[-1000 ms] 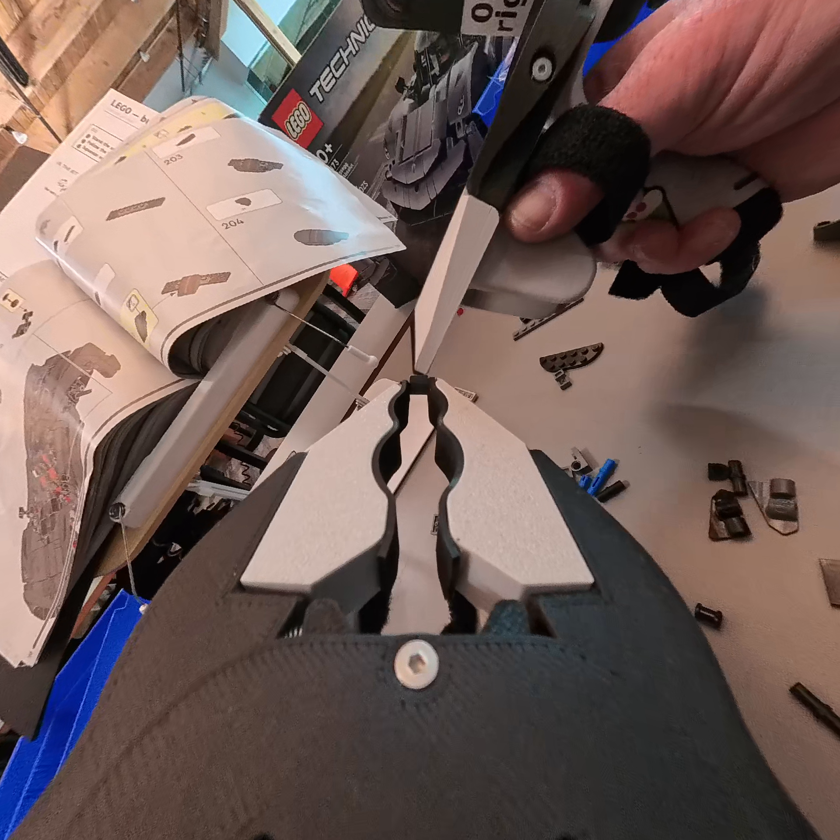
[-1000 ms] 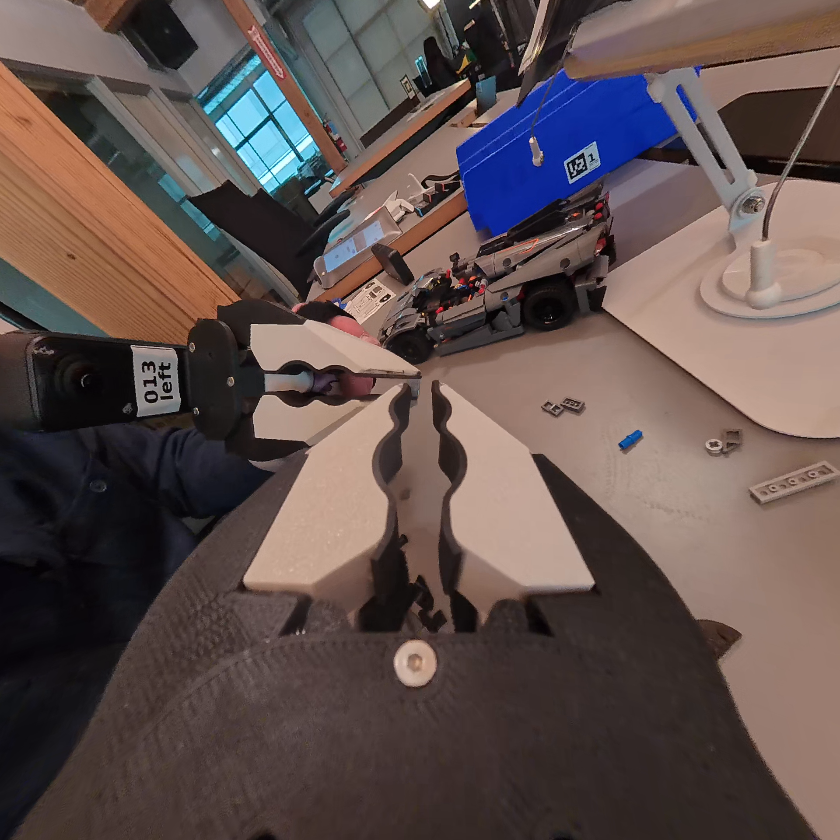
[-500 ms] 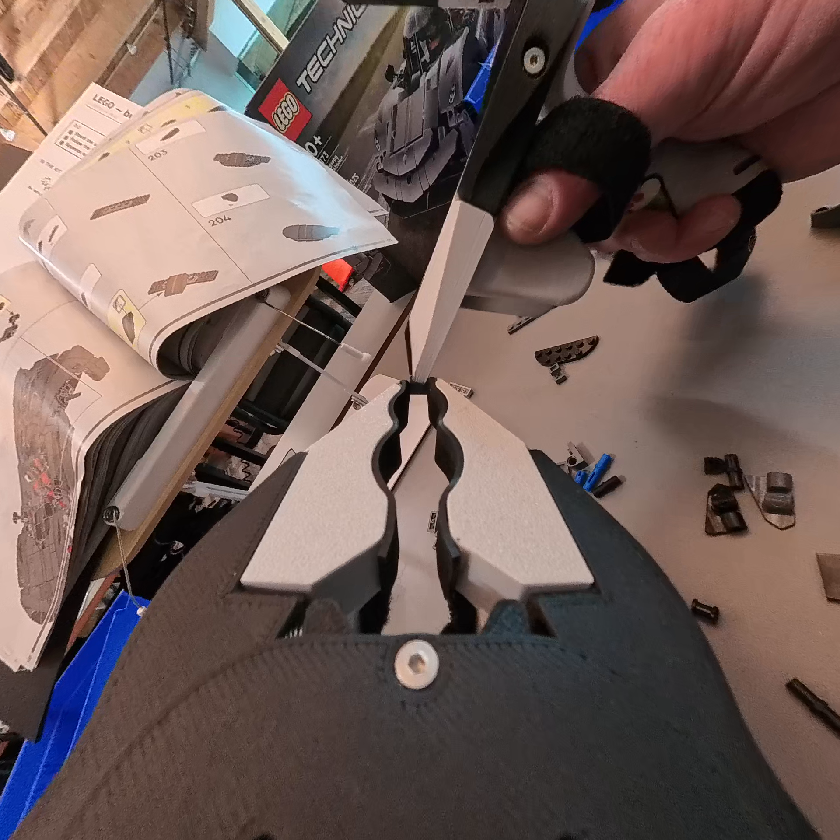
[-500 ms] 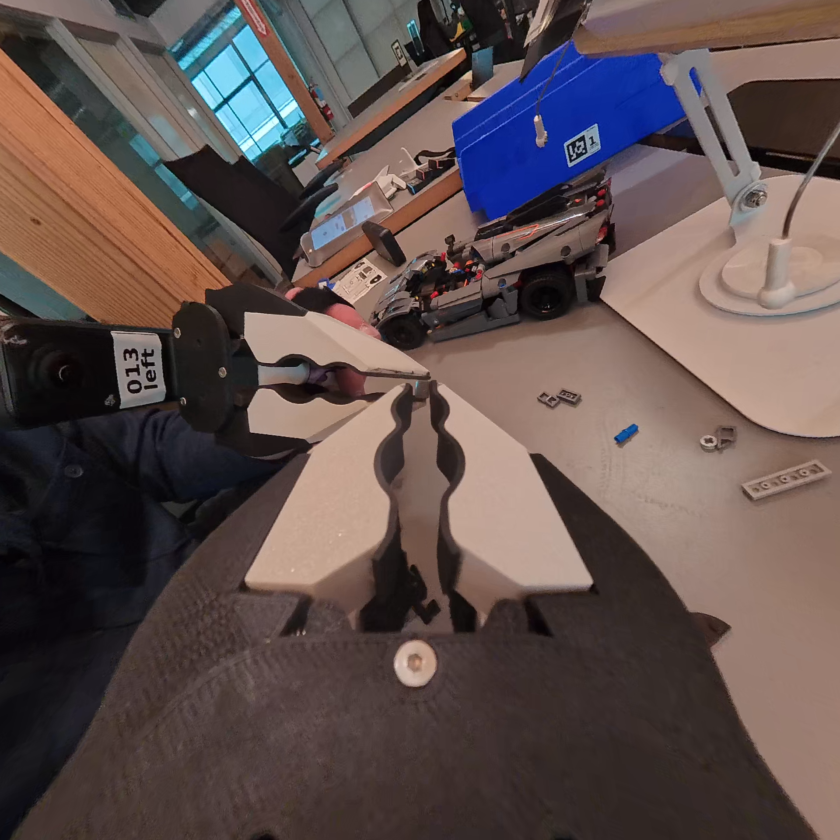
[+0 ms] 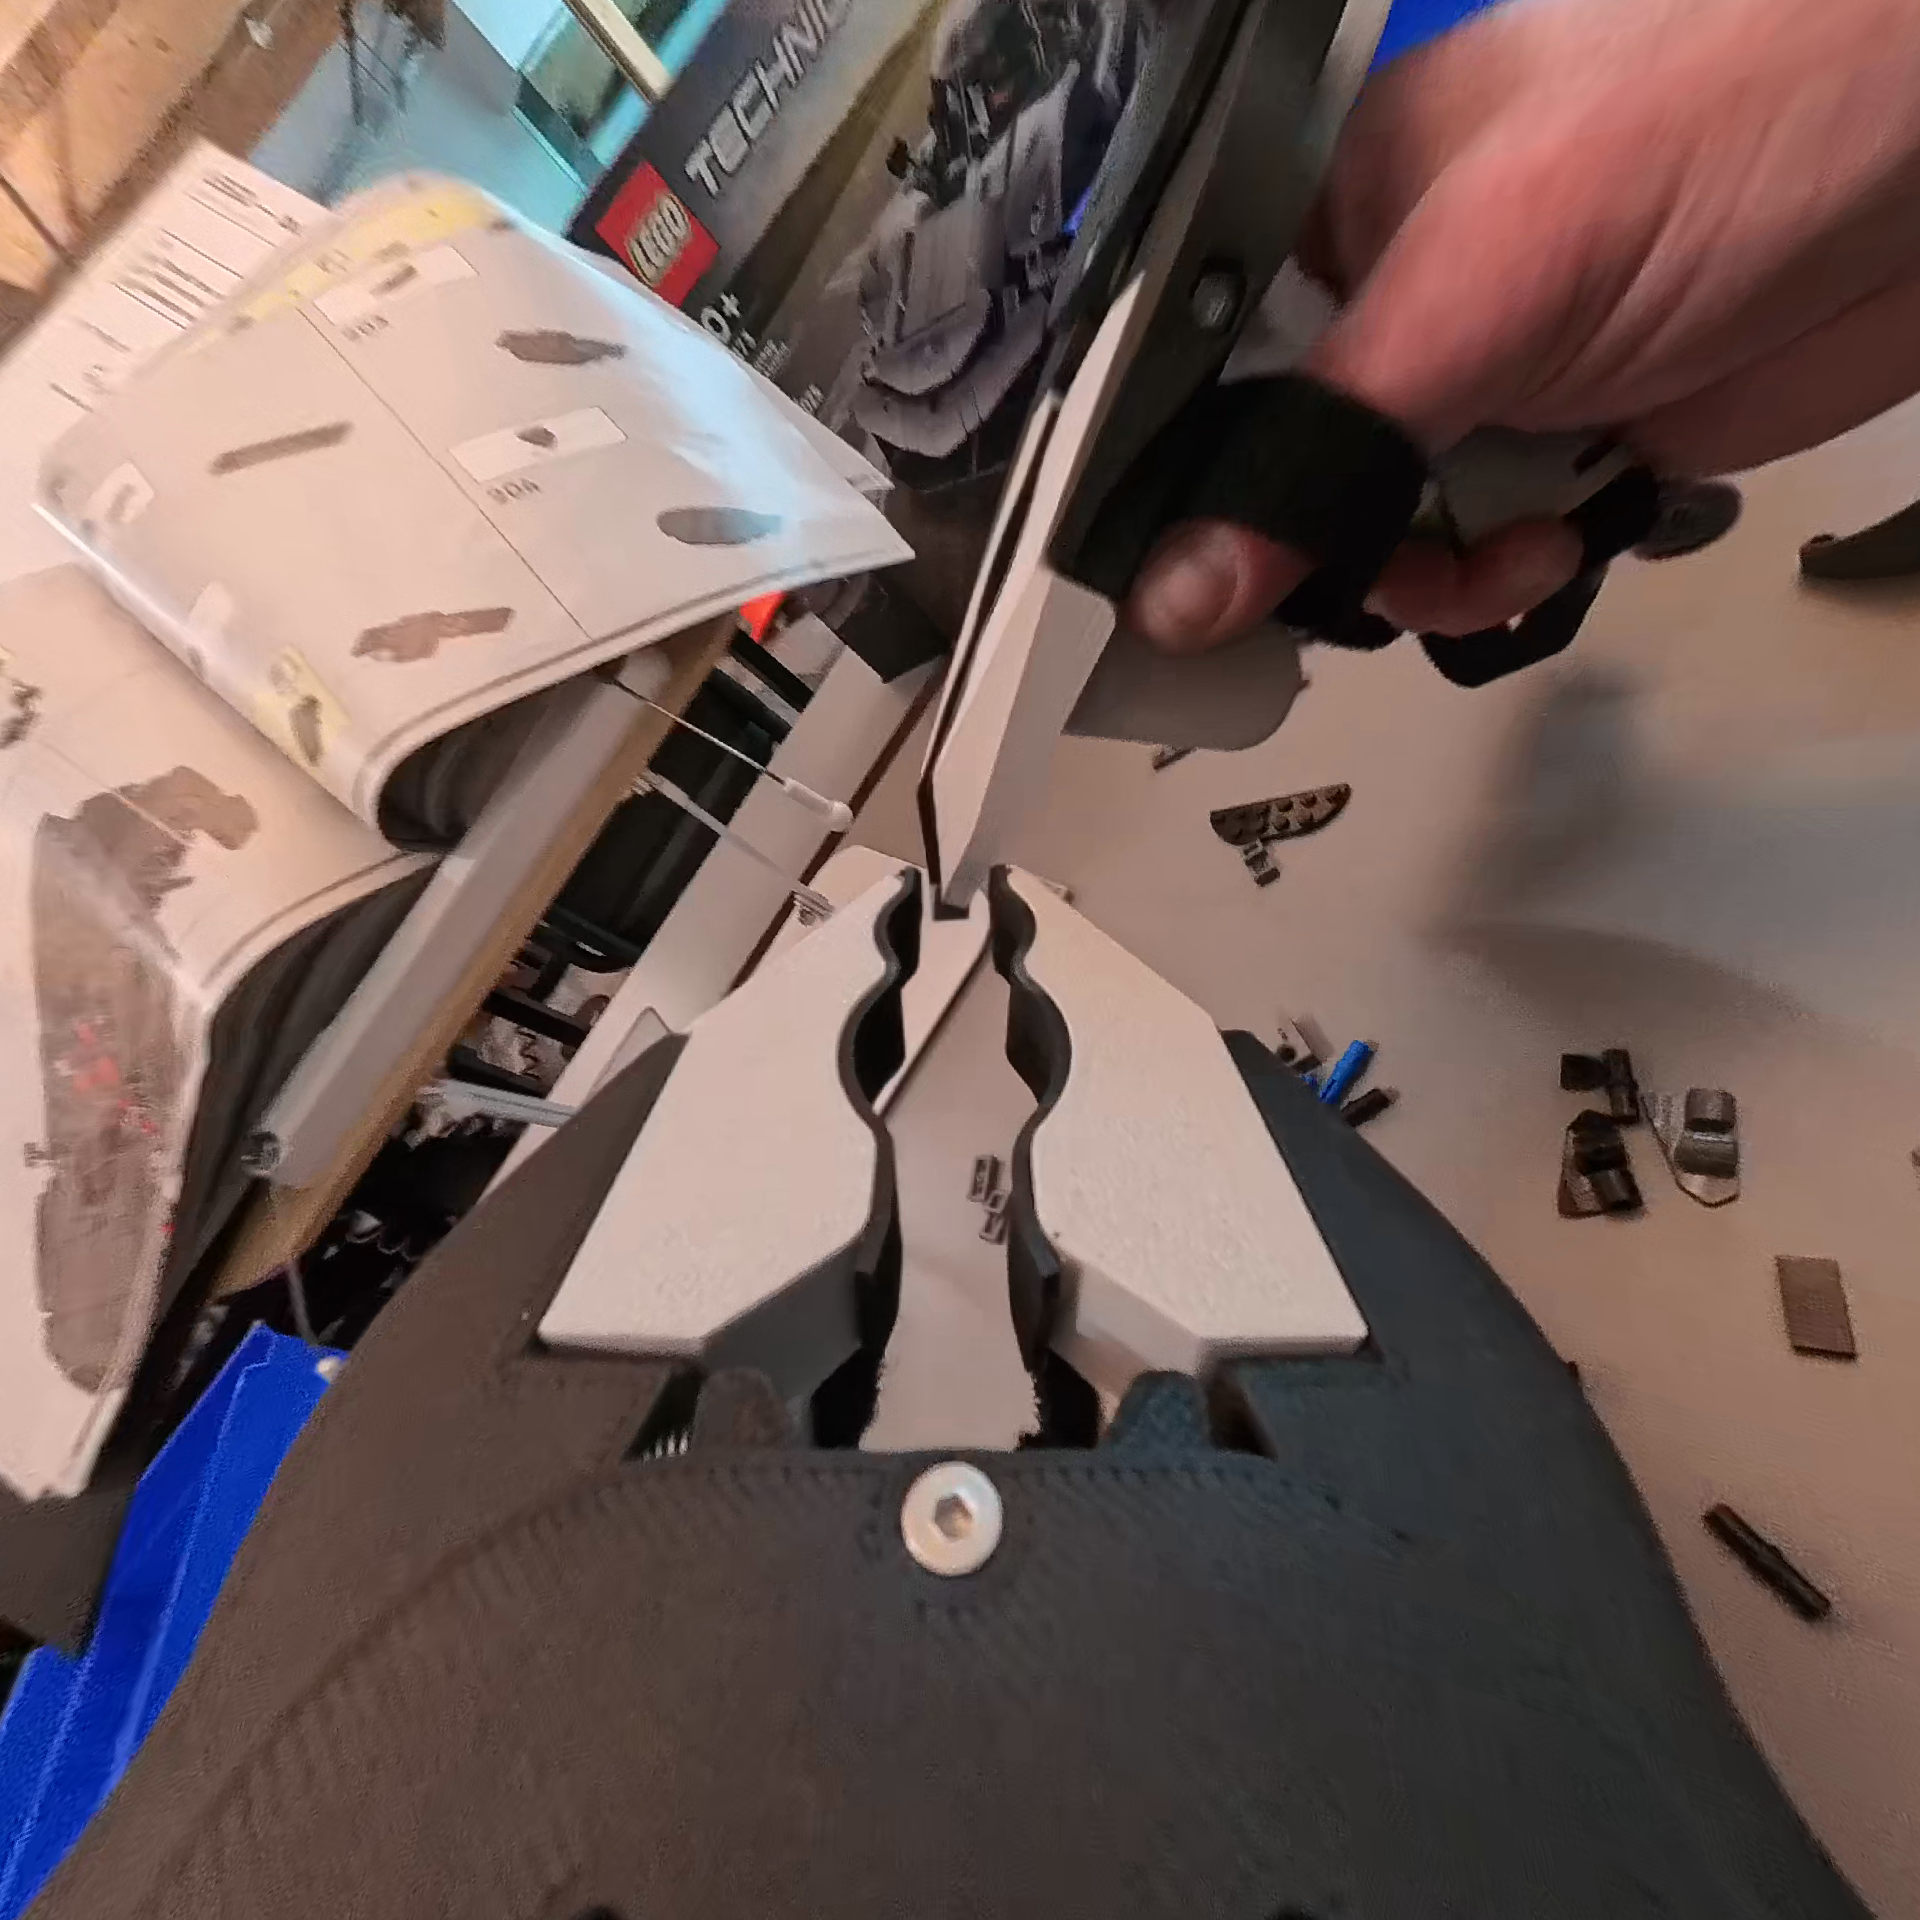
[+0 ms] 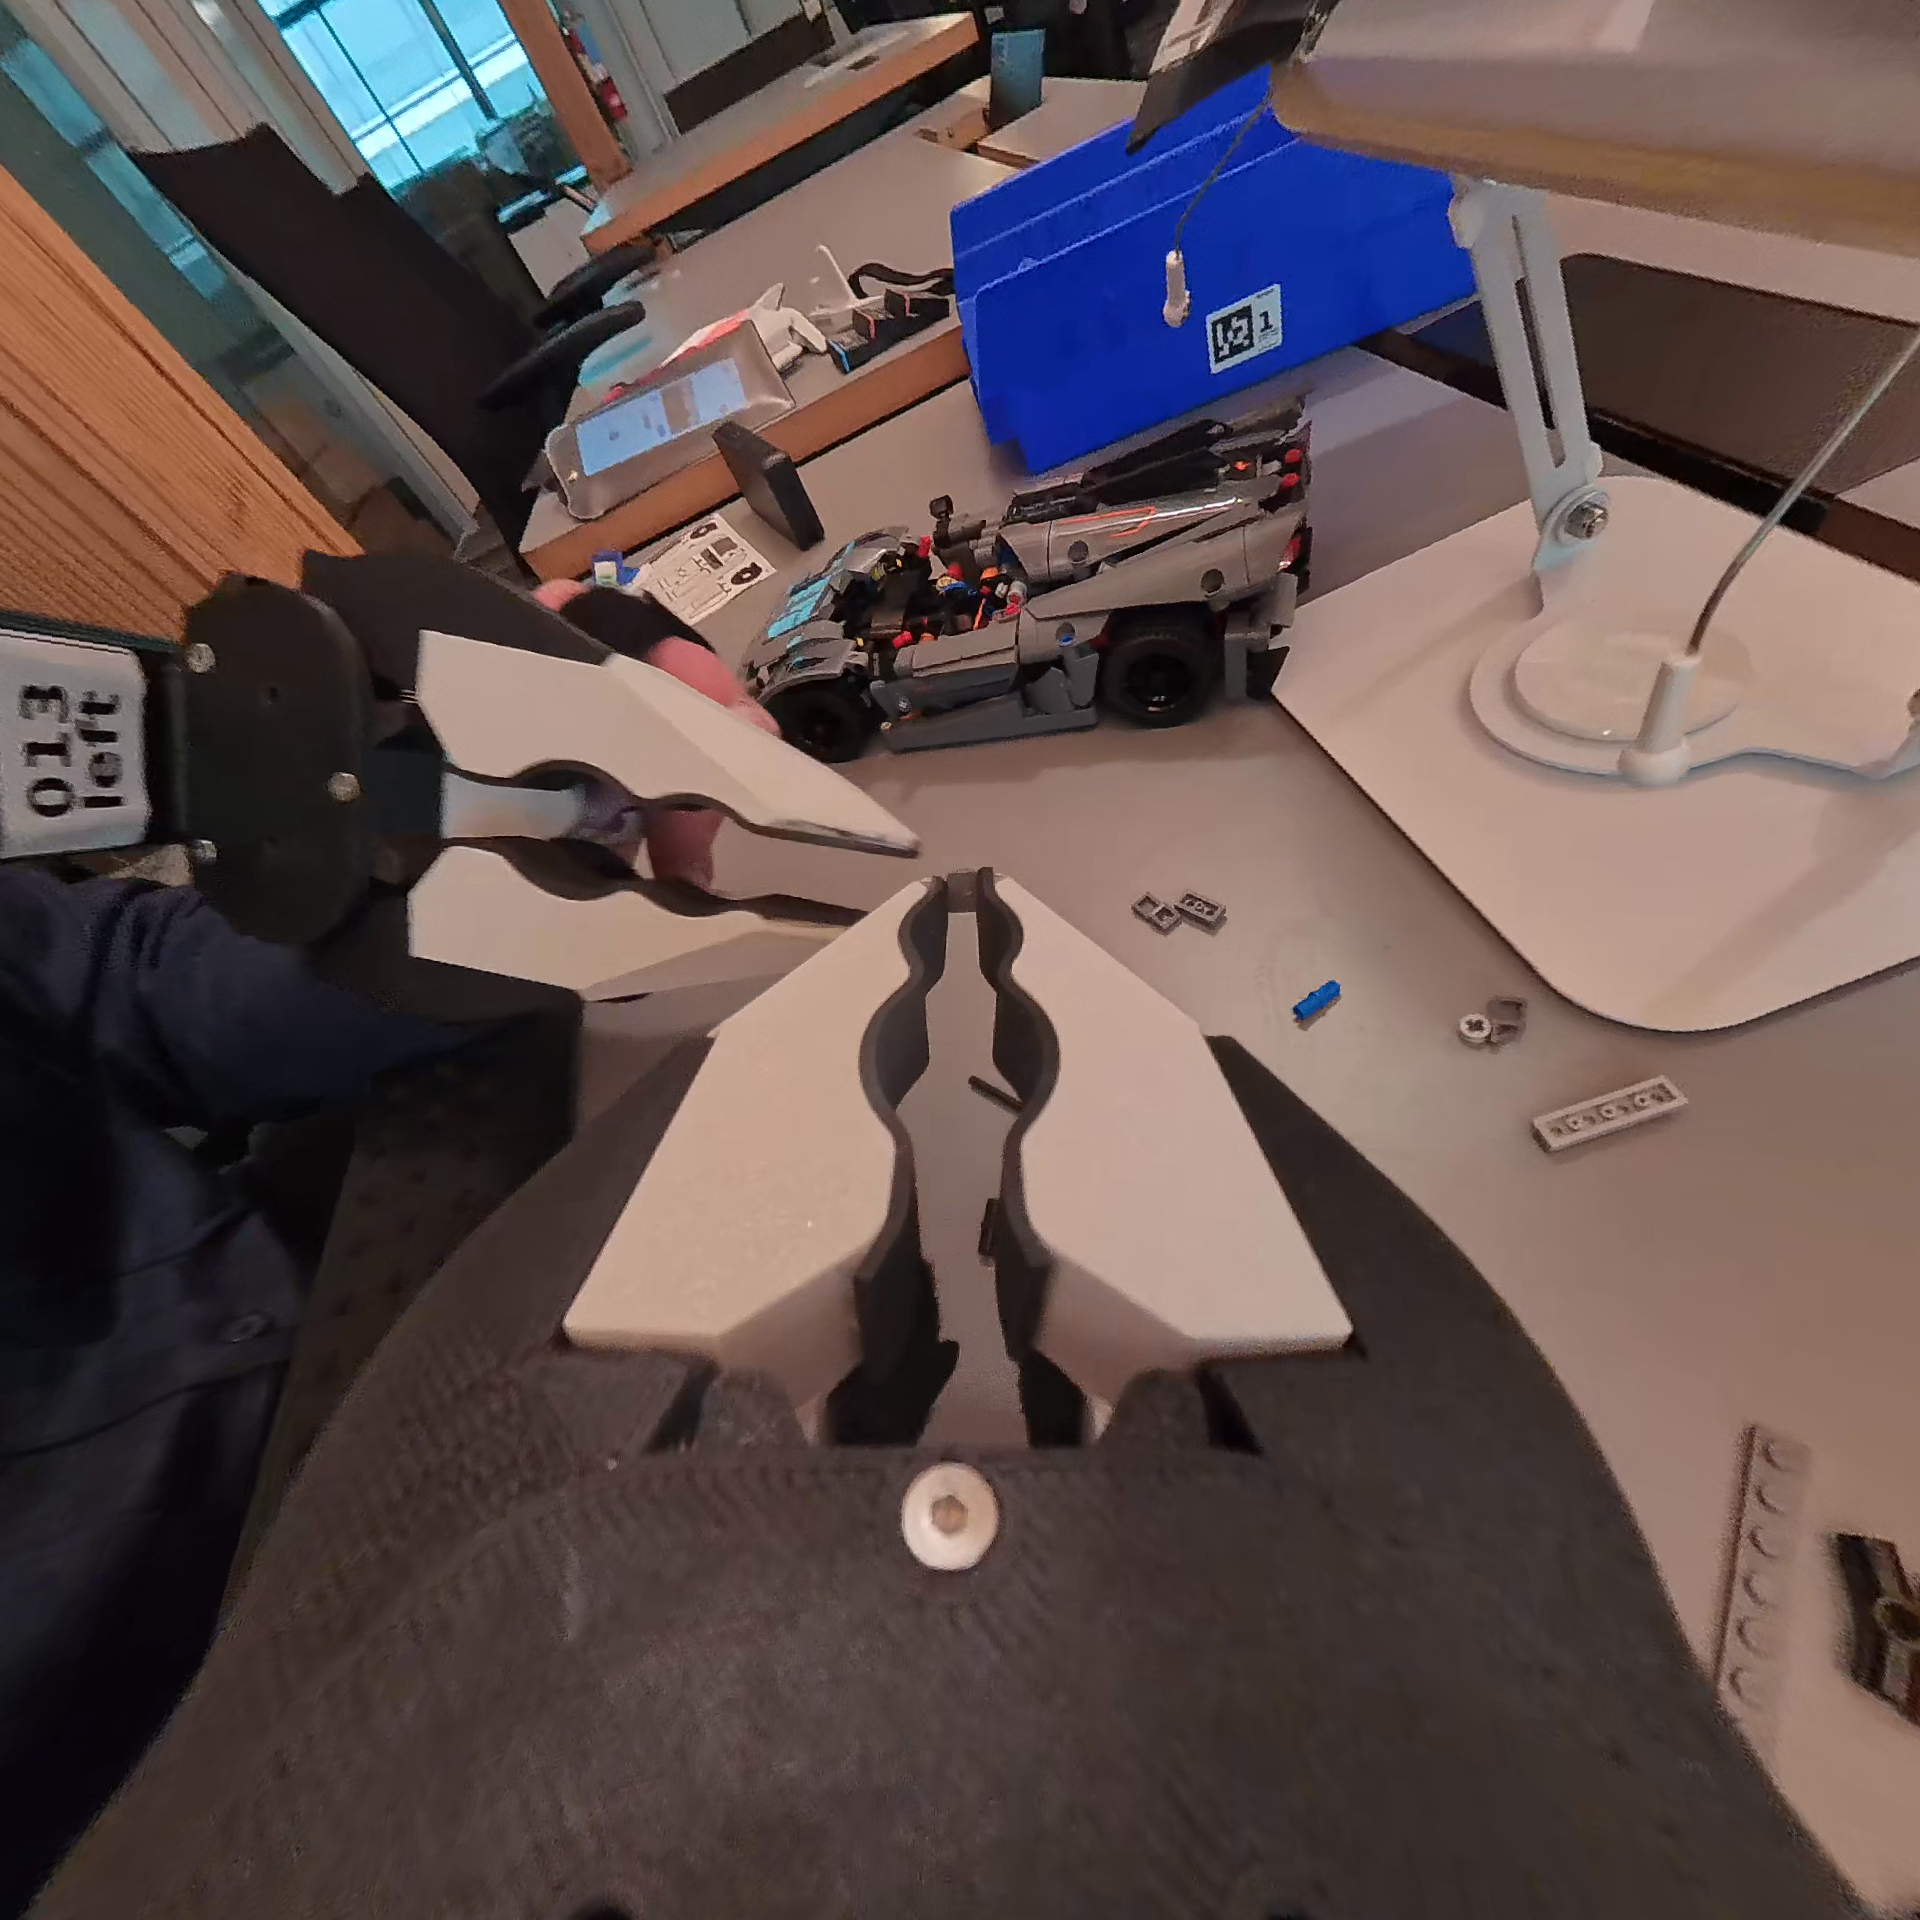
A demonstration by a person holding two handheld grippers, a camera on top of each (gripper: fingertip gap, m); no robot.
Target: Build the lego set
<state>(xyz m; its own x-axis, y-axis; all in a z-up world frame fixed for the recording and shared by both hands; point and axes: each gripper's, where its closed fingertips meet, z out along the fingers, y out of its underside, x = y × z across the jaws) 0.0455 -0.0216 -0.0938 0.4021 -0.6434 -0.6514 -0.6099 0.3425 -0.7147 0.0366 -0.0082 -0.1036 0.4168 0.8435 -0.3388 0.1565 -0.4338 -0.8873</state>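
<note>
Two smooth grey wedge-shaped grippers (image 6: 961, 883)

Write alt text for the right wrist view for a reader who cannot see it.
The right gripper, white-fingered on a black body, pinches a tiny dark piece at its tips, close to the left gripper's open tips. Behind, a grey brick-built sports car sits on the grey table before a blue plastic bin, loose pieces scattered nearby.
</note>
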